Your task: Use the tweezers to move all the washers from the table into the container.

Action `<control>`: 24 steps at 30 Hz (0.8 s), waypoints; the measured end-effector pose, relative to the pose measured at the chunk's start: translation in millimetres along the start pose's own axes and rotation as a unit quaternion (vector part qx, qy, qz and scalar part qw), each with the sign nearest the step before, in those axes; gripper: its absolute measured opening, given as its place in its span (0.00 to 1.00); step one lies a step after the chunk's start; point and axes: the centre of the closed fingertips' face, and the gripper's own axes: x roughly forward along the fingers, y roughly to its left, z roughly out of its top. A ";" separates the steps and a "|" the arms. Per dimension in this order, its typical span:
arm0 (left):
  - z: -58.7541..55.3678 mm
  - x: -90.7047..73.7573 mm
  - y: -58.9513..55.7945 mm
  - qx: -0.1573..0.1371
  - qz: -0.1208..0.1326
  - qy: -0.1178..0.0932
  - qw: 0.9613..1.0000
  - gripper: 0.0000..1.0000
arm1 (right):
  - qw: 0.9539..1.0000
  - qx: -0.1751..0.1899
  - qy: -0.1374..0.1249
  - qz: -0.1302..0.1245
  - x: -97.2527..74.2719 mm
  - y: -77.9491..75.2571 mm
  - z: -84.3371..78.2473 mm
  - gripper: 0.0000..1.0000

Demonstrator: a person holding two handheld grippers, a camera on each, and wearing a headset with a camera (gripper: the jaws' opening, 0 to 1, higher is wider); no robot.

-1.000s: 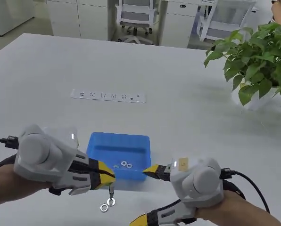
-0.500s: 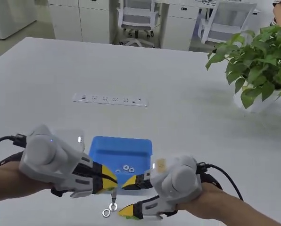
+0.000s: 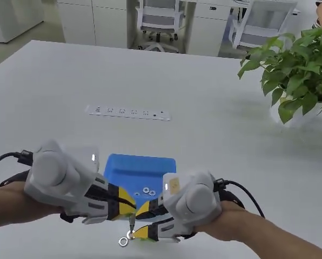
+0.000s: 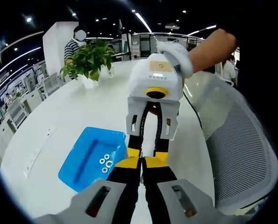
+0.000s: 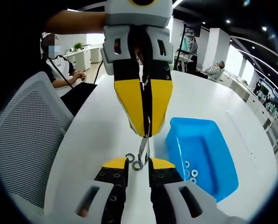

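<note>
1. Silver ring washers [image 3: 123, 241], two, loose on the white table [image 3: 53, 81] at its near edge, just beside each other. One [image 5: 138, 165] lies at the tweezers' tips.
2. Slim metal tweezers [image 5: 143, 140], upright, tips down at the loose washers.
3. Left gripper [image 3: 129, 204]: yellow-tipped jaws clamped together on the tweezers' upper part.
4. Right gripper [image 5: 139, 163]: faces the left one, jaws a little apart, one on each side of the tweezers' tips. Contact with them cannot be told.
5. Blue rectangular plastic container [image 3: 142, 170], just behind both grippers. Several more washers [image 3: 148, 191] lie in a cluster on its floor.
6. White power strip [image 3: 128, 113], flat, mid-table.
7. Green leafy potted plant [image 3: 296, 70], far right.
8. Pale office chairs [image 3: 155, 13], beyond the table.
</note>
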 end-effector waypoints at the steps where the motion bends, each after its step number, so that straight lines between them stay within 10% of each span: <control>1: 0.2 0.3 0.4 0.000 0.000 0.000 1.000 0.05 | 1.000 -0.001 0.001 -0.001 0.2 -0.9 -0.2 0.18; 24: -1.3 -1.0 1.1 0.002 -0.006 0.005 1.000 0.05 | 1.000 -0.024 0.005 0.013 9.9 -5.9 0.5 0.11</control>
